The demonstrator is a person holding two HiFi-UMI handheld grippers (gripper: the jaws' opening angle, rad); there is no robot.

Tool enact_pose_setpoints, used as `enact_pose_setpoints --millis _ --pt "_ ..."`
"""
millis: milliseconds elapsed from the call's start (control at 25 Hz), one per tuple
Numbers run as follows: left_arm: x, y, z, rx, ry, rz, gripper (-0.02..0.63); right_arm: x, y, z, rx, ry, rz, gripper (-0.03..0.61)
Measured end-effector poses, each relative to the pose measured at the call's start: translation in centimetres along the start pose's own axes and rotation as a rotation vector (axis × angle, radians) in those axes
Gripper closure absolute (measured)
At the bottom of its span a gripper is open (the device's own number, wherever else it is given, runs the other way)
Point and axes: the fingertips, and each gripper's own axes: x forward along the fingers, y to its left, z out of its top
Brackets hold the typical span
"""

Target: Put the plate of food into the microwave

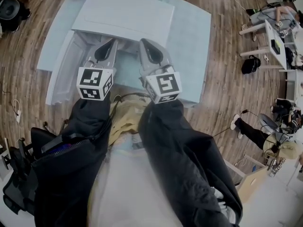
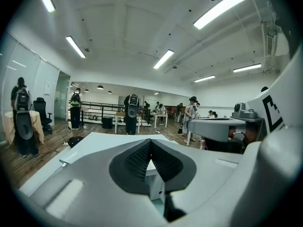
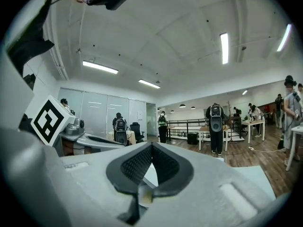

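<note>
Microwave [image 1: 123, 15] beyond, below tips; left tongs [image 1: 112, 42], right tongs [image 1: 144, 44] closed, empty.

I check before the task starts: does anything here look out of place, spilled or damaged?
Nothing looks spilled or damaged. One oddity: no plate of food shows in any view. The left gripper and right gripper are both shut and empty in front of the microwave.

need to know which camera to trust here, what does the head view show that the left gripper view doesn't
Only the head view: the person's black sleeves and the left gripper's own black-and-white marker cube. Only the left gripper view: long white ceiling strip lights and the ribbed dark fingers closed together. Both: the pale blue table, wooden plank floor and the right gripper.
</note>
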Motion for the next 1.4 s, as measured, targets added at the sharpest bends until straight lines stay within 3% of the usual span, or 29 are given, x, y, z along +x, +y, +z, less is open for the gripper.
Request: enact_pose_setpoints --millis 560,800,1400 --pt "-0.7 -0.1 -0.1 0.029 -0.016 -0.005 0.617 -0.6 0.0 -0.4 -0.05 -0.014 -0.033 0.584" --pt "-0.9 0.0 -0.2 0.056 -0.011 0.009 0.617 -0.3 0.4 -1.1 -0.049 0.002 -0.009 0.584" --pt "-1.4 0.8 -1.5 0.032 0.025 0.044 0.617 0.1 1.2 -2.3 -0.048 0.031 0.025 0.583"
